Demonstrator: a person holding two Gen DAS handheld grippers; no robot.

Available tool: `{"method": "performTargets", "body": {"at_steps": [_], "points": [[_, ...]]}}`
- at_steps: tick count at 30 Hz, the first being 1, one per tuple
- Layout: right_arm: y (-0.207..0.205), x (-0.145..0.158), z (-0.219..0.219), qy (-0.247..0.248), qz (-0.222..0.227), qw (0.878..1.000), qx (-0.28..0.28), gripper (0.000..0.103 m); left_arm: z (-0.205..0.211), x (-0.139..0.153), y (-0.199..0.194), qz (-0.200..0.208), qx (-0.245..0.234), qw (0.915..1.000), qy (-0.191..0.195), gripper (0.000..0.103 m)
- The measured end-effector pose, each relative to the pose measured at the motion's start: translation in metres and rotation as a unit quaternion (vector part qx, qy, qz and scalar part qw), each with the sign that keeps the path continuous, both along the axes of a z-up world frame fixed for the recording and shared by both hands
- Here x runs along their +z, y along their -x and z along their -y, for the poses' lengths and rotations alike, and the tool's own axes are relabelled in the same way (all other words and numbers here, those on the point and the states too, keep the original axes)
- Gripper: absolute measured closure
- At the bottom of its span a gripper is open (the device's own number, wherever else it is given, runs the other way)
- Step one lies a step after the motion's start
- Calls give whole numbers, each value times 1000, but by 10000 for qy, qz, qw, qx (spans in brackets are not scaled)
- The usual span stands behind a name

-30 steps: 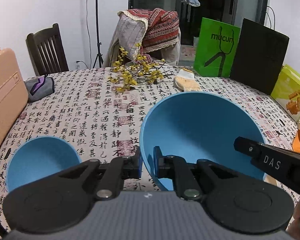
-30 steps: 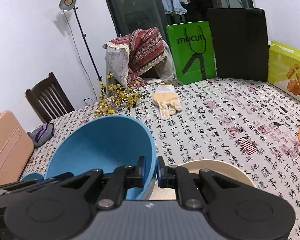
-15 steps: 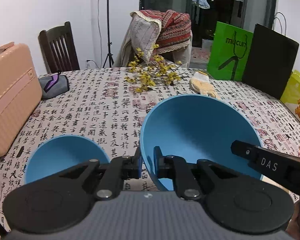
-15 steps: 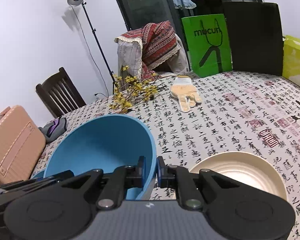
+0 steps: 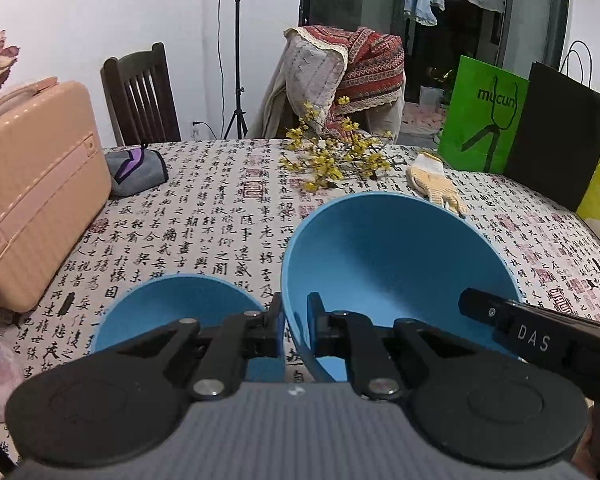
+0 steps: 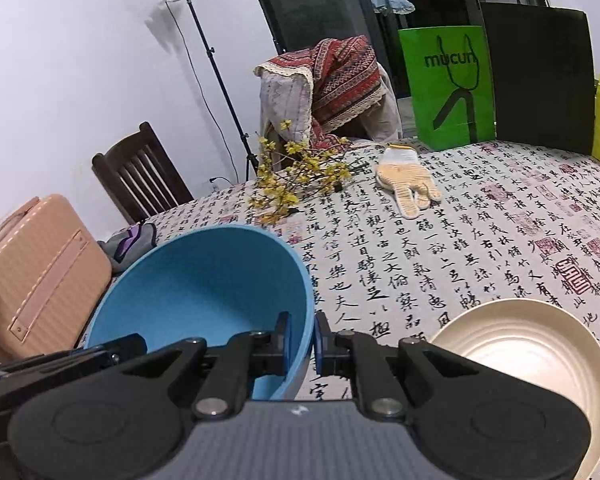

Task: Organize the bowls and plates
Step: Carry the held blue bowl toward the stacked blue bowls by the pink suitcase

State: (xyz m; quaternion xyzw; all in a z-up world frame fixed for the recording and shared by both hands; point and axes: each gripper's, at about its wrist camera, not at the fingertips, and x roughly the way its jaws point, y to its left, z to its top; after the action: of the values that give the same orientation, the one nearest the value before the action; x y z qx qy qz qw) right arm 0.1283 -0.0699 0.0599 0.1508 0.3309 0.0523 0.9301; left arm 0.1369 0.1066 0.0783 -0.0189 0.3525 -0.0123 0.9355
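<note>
Together, the left claw (image 5: 294,330) and the right claw (image 6: 301,342) each stay clenched on the rim of the large blue bowl (image 5: 396,276), one on either side, holding it tilted above the desk (image 5: 220,216). Over the last second the pair has carried it leftward: the small blue bowl (image 5: 180,312), earlier at the near left edge of the left view, now lies just beside and partly under the big one, while the cream plate (image 6: 532,364) has slid off to the near right. That suggests a stacking step, blue with blue. Farther back, the yellow flowers (image 5: 332,160) and glove (image 6: 410,184) rest untouched.
</note>
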Motion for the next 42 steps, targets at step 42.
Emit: {"method": "performTargets", "body": {"at_steps": [42], "points": [[-18,-6,-121,340,-73,9958,841,92,-111,-8,6,36,750,9970,166,92]]}}
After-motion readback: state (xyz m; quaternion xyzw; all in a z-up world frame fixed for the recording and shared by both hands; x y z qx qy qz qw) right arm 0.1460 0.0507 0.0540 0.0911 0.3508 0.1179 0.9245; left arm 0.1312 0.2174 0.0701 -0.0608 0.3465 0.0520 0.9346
